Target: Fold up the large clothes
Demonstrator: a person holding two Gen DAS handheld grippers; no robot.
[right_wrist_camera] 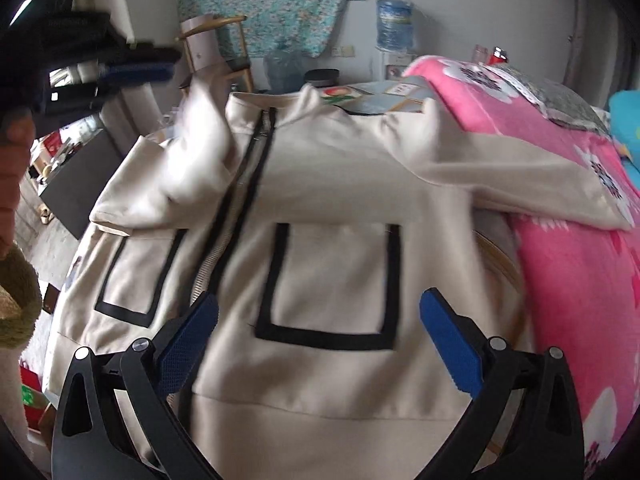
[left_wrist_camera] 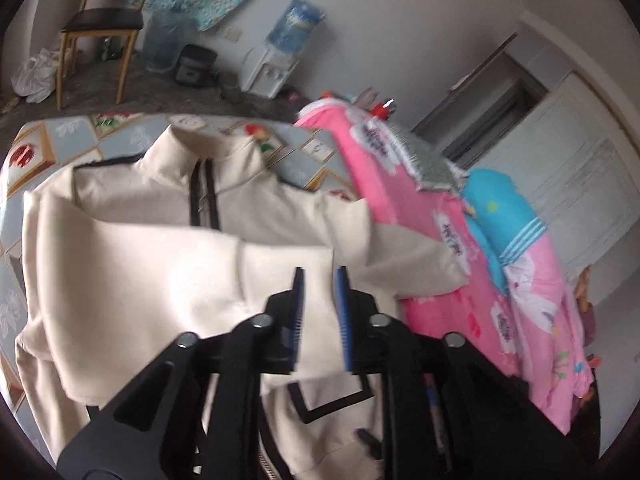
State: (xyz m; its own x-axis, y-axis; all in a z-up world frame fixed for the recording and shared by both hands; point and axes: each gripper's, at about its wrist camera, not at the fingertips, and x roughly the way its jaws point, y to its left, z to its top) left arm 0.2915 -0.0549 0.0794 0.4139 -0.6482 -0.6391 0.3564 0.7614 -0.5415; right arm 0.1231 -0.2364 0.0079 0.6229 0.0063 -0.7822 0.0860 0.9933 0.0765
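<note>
A cream zip-up jacket (right_wrist_camera: 328,184) with black trim and black-outlined pockets lies front-up on a bed. In the left wrist view my left gripper (left_wrist_camera: 320,276) holds a fold of the jacket's left sleeve (left_wrist_camera: 200,280) between its blue pads, lifted over the jacket body. The left gripper also shows in the right wrist view (right_wrist_camera: 132,68) at upper left, with the cream sleeve (right_wrist_camera: 200,128) hanging from it. My right gripper (right_wrist_camera: 320,312) is wide open and empty above the jacket's lower front, over a pocket (right_wrist_camera: 332,280).
A pink patterned quilt (right_wrist_camera: 560,260) lies bunched along the bed's right side, under the jacket's other sleeve. A blue pillow (left_wrist_camera: 492,208) lies beyond it. A wooden chair (left_wrist_camera: 100,24), water bottles and a dispenser (left_wrist_camera: 276,68) stand on the floor behind.
</note>
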